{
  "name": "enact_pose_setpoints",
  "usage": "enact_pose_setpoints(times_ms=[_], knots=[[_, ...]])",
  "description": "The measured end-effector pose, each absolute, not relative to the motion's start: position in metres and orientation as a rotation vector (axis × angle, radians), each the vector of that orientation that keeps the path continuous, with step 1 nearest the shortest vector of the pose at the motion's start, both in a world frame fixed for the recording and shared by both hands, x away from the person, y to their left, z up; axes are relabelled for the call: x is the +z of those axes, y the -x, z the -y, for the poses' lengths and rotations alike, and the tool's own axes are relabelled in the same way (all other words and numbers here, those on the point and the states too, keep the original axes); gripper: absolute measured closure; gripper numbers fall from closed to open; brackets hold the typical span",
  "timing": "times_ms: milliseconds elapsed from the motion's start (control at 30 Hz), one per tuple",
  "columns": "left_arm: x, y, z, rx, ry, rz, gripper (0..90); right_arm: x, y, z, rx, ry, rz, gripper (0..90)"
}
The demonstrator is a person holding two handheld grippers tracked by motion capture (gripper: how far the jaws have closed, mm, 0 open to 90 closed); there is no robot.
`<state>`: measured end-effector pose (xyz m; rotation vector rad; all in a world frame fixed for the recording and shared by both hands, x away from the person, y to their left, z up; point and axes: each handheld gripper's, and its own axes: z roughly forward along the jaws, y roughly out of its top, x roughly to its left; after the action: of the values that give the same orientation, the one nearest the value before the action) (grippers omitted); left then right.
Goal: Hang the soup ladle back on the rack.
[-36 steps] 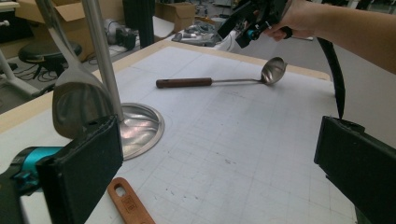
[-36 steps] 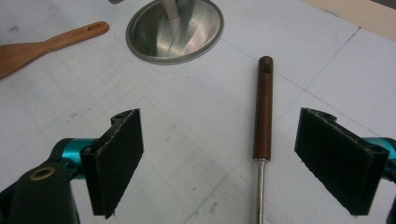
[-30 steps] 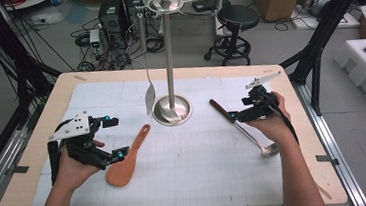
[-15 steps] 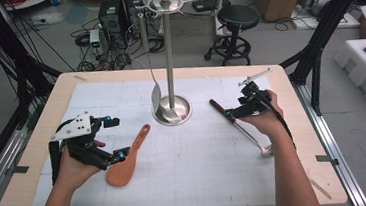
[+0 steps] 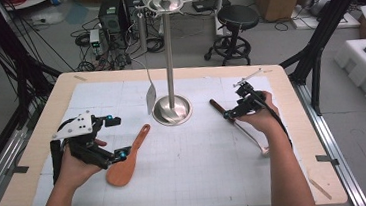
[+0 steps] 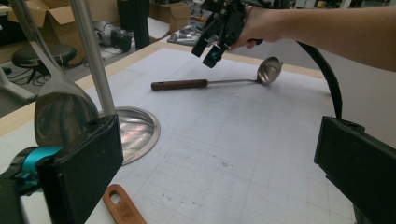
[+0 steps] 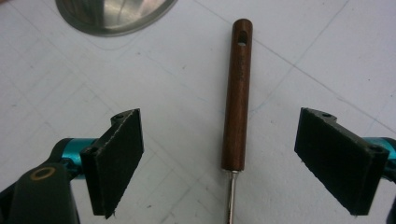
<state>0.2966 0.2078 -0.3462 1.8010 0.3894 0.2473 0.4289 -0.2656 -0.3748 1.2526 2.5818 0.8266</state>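
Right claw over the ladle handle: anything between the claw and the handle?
Nothing visible. In the right gripper view the right claw is open, with the ladle's wooden handle lying flat on the mat between its jaws, only bare mat on either side. The stand's round base sits off to the upper left, clear of the handle.

I see a light wooden table whose top is covered by a white gridded mat. On the mat, the round metal base of an upright stand sits near the middle, a wooden spatula lies flat to its left with the handle pointing toward the base, and a ladle with a dark wooden handle lies flat to its right, bowl toward my near edge.
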Motion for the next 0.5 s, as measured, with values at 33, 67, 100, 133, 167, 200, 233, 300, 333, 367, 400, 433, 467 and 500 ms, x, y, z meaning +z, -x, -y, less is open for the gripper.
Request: enact_pose_setpoints(times_ms=[33, 67, 100, 133, 167, 200, 233, 300, 333, 367, 400, 433, 467, 500], knots=[[-0.346, -0.297, -0.208, 0.248, -1.8, -0.39, 1.7, -0.377, -0.43, 0.264, 0.81, -1.245, -2.592, 14.6], [-0.346, -0.296, -0.208, 0.251, -1.801, -0.391, 1.7, -0.379, -0.432, 0.263, 0.791, -1.259, -2.597, 14.6], [-0.346, -0.296, -0.208, 0.252, -1.8, -0.393, 1.7, -0.382, -0.433, 0.263, 0.776, -1.26, -2.604, 14.6], [-0.345, -0.295, -0.207, 0.251, -1.798, -0.391, 1.8, -0.383, -0.434, 0.263, 0.766, -1.267, -2.608, 14.6], [-0.345, -0.295, -0.207, 0.252, -1.801, -0.384, 1.7, -0.385, -0.435, 0.264, 0.756, -1.282, -2.611, 14.6], [-0.345, -0.294, -0.207, 0.254, -1.8, -0.386, 1.7, -0.387, -0.437, 0.265, 0.738, -1.284, -2.615, 14.7], [-0.344, -0.294, -0.207, 0.254, -1.8, -0.386, 1.7, -0.389, -0.437, 0.265, 0.733, -1.298, -2.61, 14.7], [-0.344, -0.294, -0.206, 0.255, -1.798, -0.386, 1.7, -0.393, -0.44, 0.266, 0.71, -1.306, -2.616, 14.9], [-0.344, -0.293, -0.206, 0.257, -1.8, -0.385, 1.7, -0.394, -0.44, 0.265, 0.693, -1.311, -2.616, 15.0], [-0.343, -0.293, -0.206, 0.255, -1.8, -0.381, 1.7, -0.396, -0.441, 0.265, 0.682, -1.312, -2.62, 15.2], [-0.344, -0.293, -0.205, 0.257, -1.8, -0.382, 1.7, -0.398, -0.442, 0.265, 0.669, -1.324, -2.631, 16.0], [-0.344, -0.293, -0.205, 0.261, -1.804, -0.382, 1.7, -0.399, -0.442, 0.264, 0.668, -1.329, -2.63, 16.6], [-0.344, -0.294, -0.205, 0.261, -1.806, -0.383, 1.7, -0.401, -0.442, 0.263, 0.65, -1.327, -2.635, 21.1], [-0.344, -0.294, -0.206, 0.261, -1.809, -0.383, 1.7, -0.402, -0.443, 0.262, 0.643, -1.318, -2.629, 25.5]])
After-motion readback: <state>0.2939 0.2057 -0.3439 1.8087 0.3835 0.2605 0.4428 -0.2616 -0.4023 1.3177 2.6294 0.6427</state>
